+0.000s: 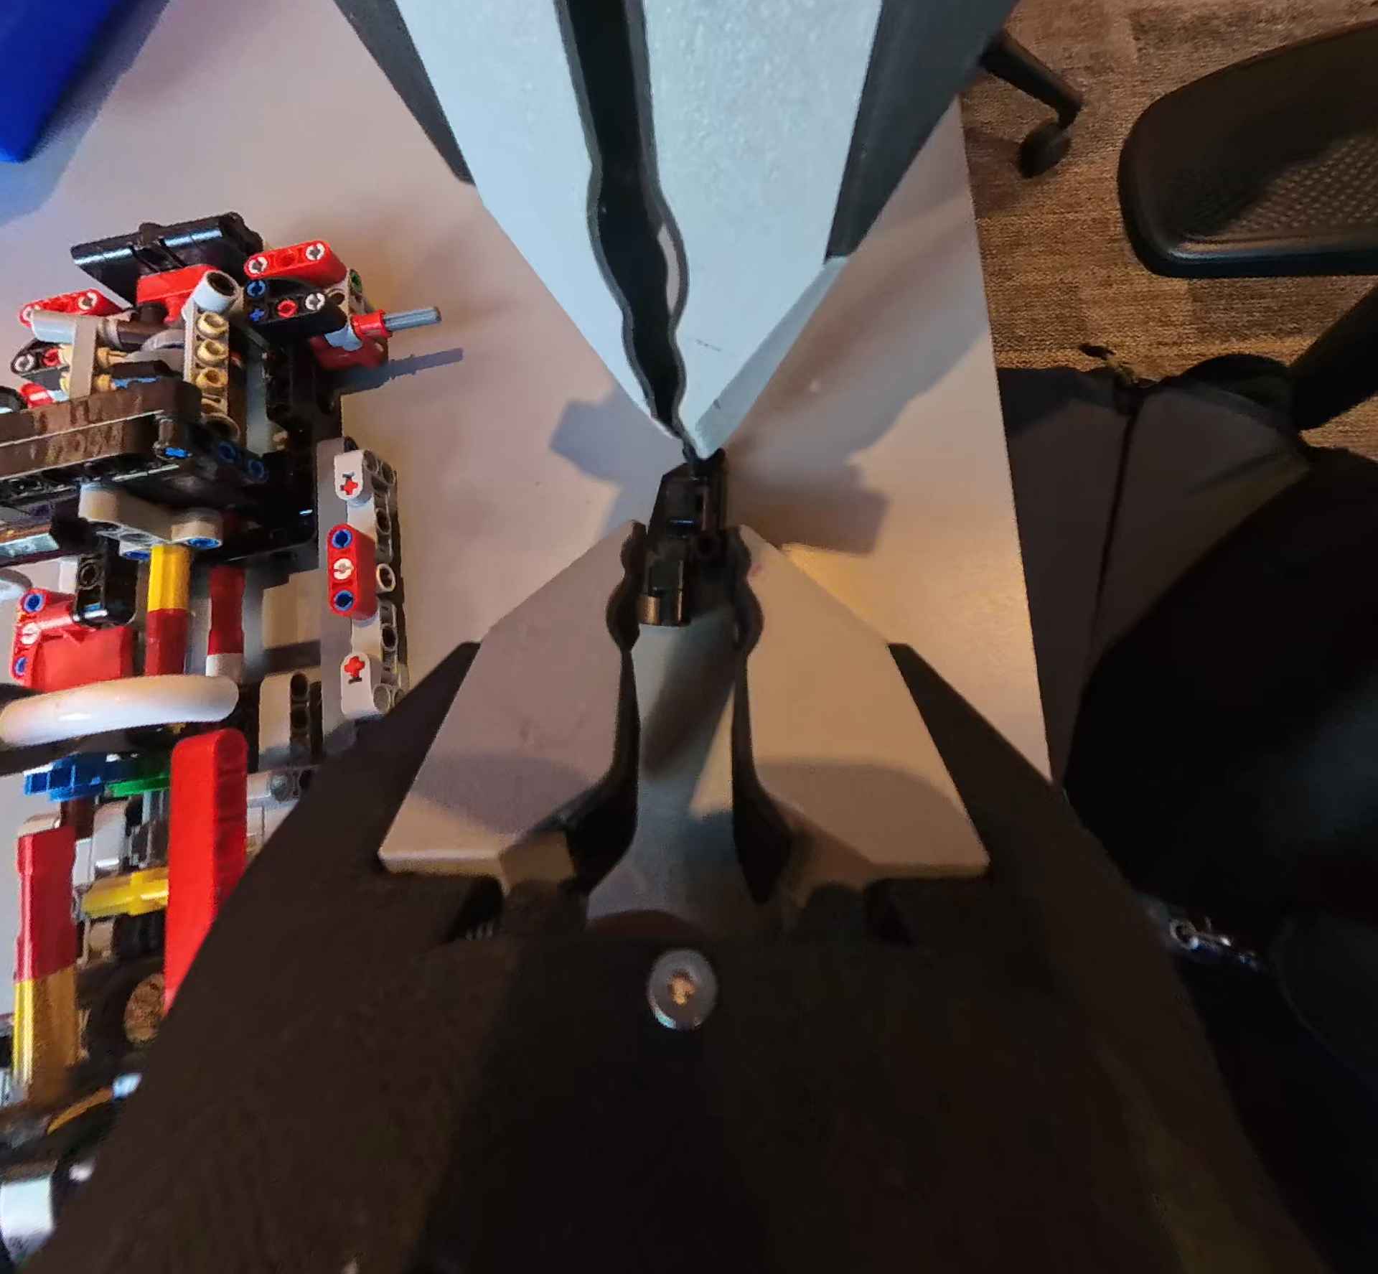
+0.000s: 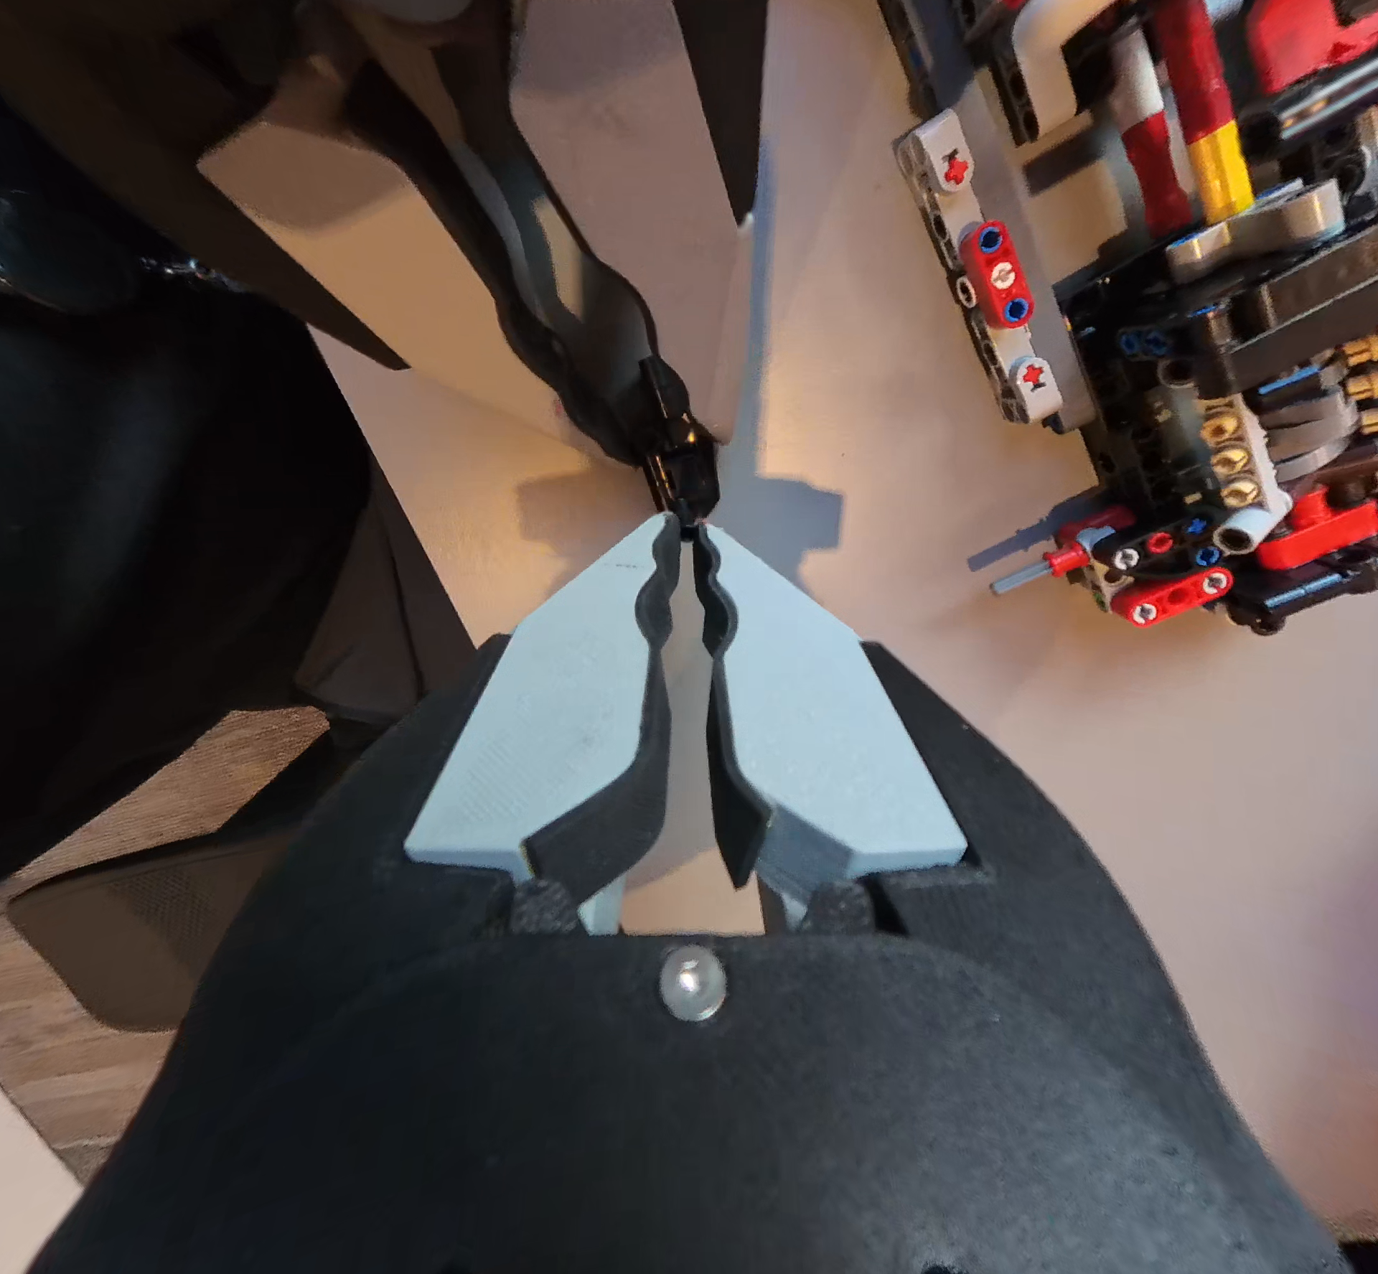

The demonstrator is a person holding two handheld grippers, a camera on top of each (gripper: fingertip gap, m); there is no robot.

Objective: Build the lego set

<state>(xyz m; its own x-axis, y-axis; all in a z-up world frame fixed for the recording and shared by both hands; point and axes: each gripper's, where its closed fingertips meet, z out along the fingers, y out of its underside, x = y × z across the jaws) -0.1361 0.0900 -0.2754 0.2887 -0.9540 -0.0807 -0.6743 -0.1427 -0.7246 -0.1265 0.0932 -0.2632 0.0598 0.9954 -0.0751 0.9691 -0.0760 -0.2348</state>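
A small black lego piece (image 1: 678, 567) is held above the white table (image 1: 477, 492), clamped between the grey fingers of my left gripper (image 1: 690, 537). My right gripper (image 1: 697, 451), with pale blue fingers, comes in from the opposite side, its tips closed on the far end of that piece. In the right wrist view, my right gripper (image 2: 690, 526) pinches the near end of the black piece (image 2: 675, 451), and the left gripper (image 2: 656, 429) holds the other end. The partly built red, black and grey lego model (image 1: 186, 492) lies on the table to the side (image 2: 1193, 269).
A blue bin (image 1: 60, 8) stands at the table's far corner beyond the model. A black office chair (image 1: 1253, 157) and dark fabric (image 1: 1193, 642) lie past the table edge, over brown carpet. Bare table (image 2: 895, 716) lies between the grippers and the model.
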